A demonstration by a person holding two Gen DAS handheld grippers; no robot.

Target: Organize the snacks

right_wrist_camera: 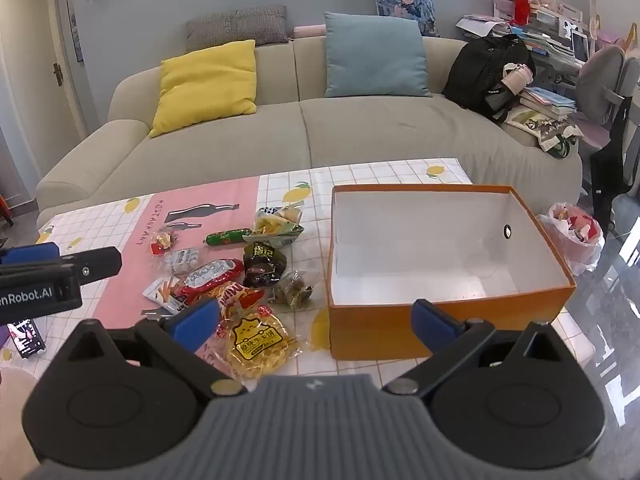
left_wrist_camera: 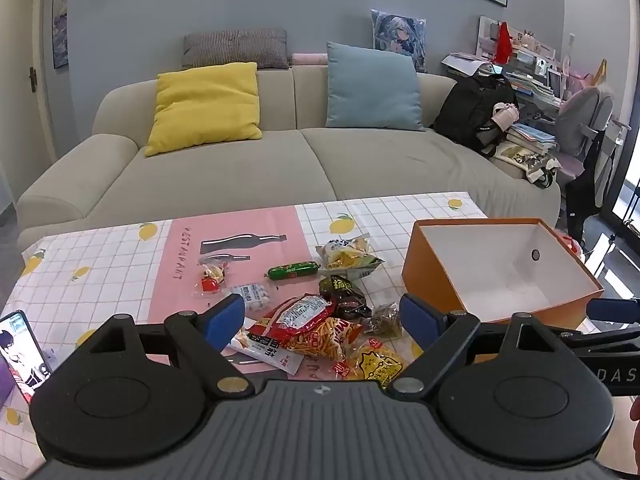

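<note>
Several snack packets lie in a heap on the lemon-print tablecloth (left_wrist_camera: 100, 264): a green sausage (left_wrist_camera: 293, 271), a red packet (left_wrist_camera: 302, 315), a dark brown packet (left_wrist_camera: 344, 298), a yellow packet (left_wrist_camera: 374, 362) and a small red candy (left_wrist_camera: 210, 280). An orange box (left_wrist_camera: 436, 276) with a white, bare inside stands to their right. My left gripper (left_wrist_camera: 322, 320) hovers open above the heap, holding nothing. My right gripper (right_wrist_camera: 316, 322) is open too, over the gap between the yellow packet (right_wrist_camera: 260, 346) and the orange box (right_wrist_camera: 400, 332); nothing sits between its blue pads.
A phone (left_wrist_camera: 20, 350) lies at the table's left edge. A beige sofa (left_wrist_camera: 248, 168) with yellow and blue cushions runs behind the table. A black backpack (left_wrist_camera: 476, 112) and stacked books sit at its right end. A pink plastic bag (right_wrist_camera: 576, 236) rests beside the box.
</note>
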